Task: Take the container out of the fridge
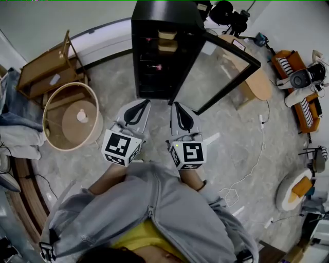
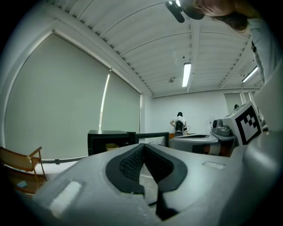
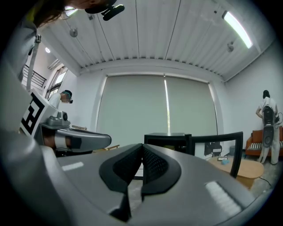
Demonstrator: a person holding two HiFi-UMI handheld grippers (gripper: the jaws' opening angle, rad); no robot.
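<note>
Before one fridge, two closed tongs

No text, label, brand or number can be read anywhere.

Head view overhead, steeply down; gripper views low, level; all share fridge.

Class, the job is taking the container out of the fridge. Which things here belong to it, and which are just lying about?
Belong: black glass-door fridge; tan container inside it; left gripper; right gripper, both shut.
Lying about: round wooden tub; wooden chair; orange sofa.
</note>
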